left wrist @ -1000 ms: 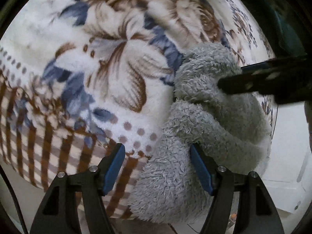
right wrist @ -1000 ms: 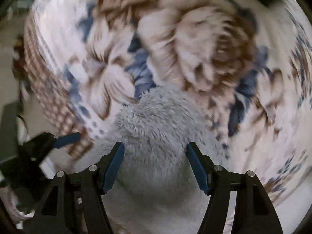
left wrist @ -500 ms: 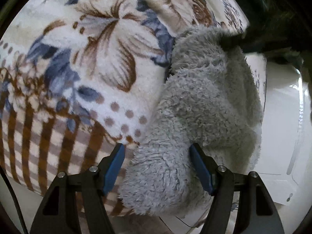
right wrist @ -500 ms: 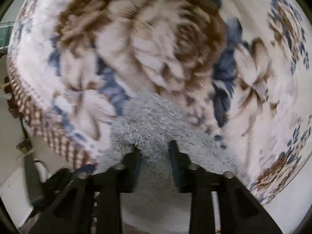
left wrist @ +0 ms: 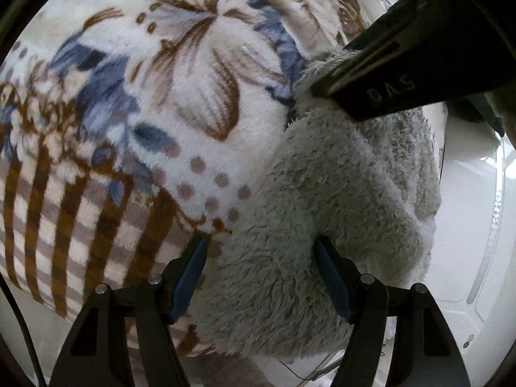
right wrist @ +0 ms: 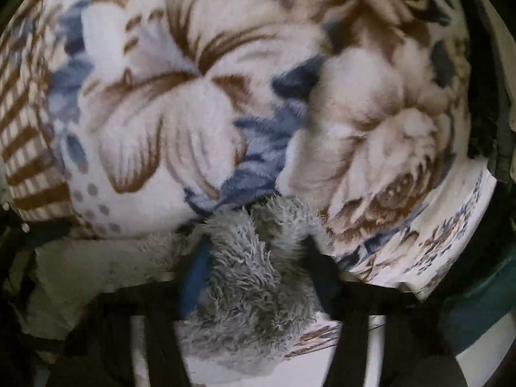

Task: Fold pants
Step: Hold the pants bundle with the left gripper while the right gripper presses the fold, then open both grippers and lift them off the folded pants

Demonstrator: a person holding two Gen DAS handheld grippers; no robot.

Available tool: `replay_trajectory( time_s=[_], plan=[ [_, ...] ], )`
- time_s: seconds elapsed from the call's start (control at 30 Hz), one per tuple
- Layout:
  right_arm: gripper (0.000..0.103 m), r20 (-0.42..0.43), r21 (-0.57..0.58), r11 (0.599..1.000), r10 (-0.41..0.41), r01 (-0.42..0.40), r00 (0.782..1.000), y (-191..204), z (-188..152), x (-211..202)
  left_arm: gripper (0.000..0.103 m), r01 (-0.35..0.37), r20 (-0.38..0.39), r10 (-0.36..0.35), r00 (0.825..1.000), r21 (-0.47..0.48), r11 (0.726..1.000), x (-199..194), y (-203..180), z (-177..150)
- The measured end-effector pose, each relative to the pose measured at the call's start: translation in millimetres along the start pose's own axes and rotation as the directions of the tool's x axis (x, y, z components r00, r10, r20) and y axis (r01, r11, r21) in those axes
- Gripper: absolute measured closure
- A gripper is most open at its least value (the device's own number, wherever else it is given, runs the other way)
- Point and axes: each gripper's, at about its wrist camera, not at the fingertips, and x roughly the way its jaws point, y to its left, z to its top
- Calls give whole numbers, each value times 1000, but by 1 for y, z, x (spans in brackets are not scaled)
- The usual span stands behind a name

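Left wrist view shows the grey fleece pants [left wrist: 338,200] bunched in a thick fuzzy heap on the near edge of a plush floral blanket [left wrist: 154,103], the lower part of the heap hanging past that edge over a white surface [left wrist: 467,225] to the right. The left gripper [left wrist: 261,277] stands with its blue-padded jaws wide apart around the lower end of the heap; the right pad lies against the fleece, while the left pad sits at the fabric's edge over the blanket's brown checked border, so whether it presses the cloth cannot be told. At the upper right the black body of the right gripper [left wrist: 387,74] comes down onto the top of the pants. Seen from the right wrist view, which is blurred, the right gripper [right wrist: 258,258] has a tuft of the pants [right wrist: 258,283] between its jaws, which are closing, and the fleece bulges up between the pads. Beyond it the blanket [right wrist: 193,96] fills the picture with large brown and blue flowers.
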Motion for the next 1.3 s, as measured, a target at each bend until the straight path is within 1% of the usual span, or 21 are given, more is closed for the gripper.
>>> replay_trajectory(
  time_s=[0.13, 0.2, 0.3, 0.37, 0.43, 0.47, 0.5, 0.53, 0.57, 0.63, 0.67, 0.7, 0.73, 0.77, 0.83, 1.0, 1.1, 1.13, 1.2, 1.23, 1.3],
  plan=[
    [84, 55, -6, 998, -65, 65, 996, 10, 2, -7, 34, 20, 14, -20, 1000, -10, 1000, 0, 6, -5],
    [99, 90, 50, 996, -71, 67, 993, 2, -1, -12, 34, 30, 20, -30, 999, -10, 1000, 3, 11, -10],
    [103, 108, 153, 983, -114, 97, 988, -27, 0, -12, 34, 40, 18, -40, 999, -4, 999, 6, 20, -21],
    [103, 89, 271, 959, 67, -89, 994, -59, -4, -8, 34, 56, 17, -56, 998, -17, 998, 7, 25, -28],
    [100, 131, 361, 893, 235, -267, 963, -83, -9, -8, 34, 74, 17, -74, 997, -39, 996, 7, 28, -28],
    [87, 157, 388, 833, 362, -394, 919, -92, -10, -7, 35, 85, 16, -84, 996, -47, 995, 7, 29, -27],
    [56, 167, 399, 797, 423, -454, 891, -95, -11, -6, 35, 89, 15, -88, 996, -50, 995, 7, 30, -27],
    [38, 175, 394, 782, 452, -483, 875, -96, -10, -7, 34, 88, 15, -88, 996, -48, 995, 7, 30, -27],
    [21, 169, 375, 798, 442, -472, 881, -92, -8, -8, 34, 87, 15, -87, 996, -43, 995, 8, 30, -26],
    [21, 104, 321, 855, 397, -408, 912, -73, 2, -5, 34, 81, 18, -81, 997, -30, 996, 9, 26, -26],
    [21, 71, 307, 864, 396, -398, 915, -67, 5, 3, 34, 78, 19, -78, 997, -27, 997, 7, 24, -24],
    [26, 22, 284, 879, 394, -384, 919, -56, 8, 9, 34, 81, 21, -80, 997, -28, 996, 5, 19, -22],
    [35, -19, 230, 916, 342, -329, 940, -41, 12, 13, 34, 86, 21, -85, 996, -32, 996, 3, 16, -18],
    [60, -36, 178, 951, 262, -252, 964, -28, 14, 14, 34, 86, 20, -85, 996, -31, 996, 3, 16, -19],
    [67, -21, 134, 978, 163, -159, 986, -12, 13, 7, 34, 84, 27, -84, 996, -17, 996, 2, 12, -22],
    [75, 103, 231, 964, 113, -134, 988, -35, -13, -12, 34, 95, 44, -95, 994, 15, 995, 4, -3, -32],
    [75, 138, 359, 911, 162, -202, 977, -70, -34, -4, 34, 102, 47, -104, 993, 38, 994, 8, -13, -34],
    [75, 146, 409, 877, 210, -252, 967, -84, -37, 2, 34, 96, 47, -98, 994, 48, 994, 9, -16, -35],
    [74, 197, 530, 764, 311, -368, 930, -102, -48, 16, 34, 98, 43, -100, 994, 51, 994, 11, -17, -36],
    [74, 233, 584, 676, 391, -450, 890, -114, -52, 27, 34, 92, 39, -94, 995, 47, 995, 11, -17, -37],
    [69, 347, 657, 453, 528, -603, 775, -135, -64, 45, 34, 95, 20, -96, 995, 21, 995, 10, -13, -34]
  ],
)
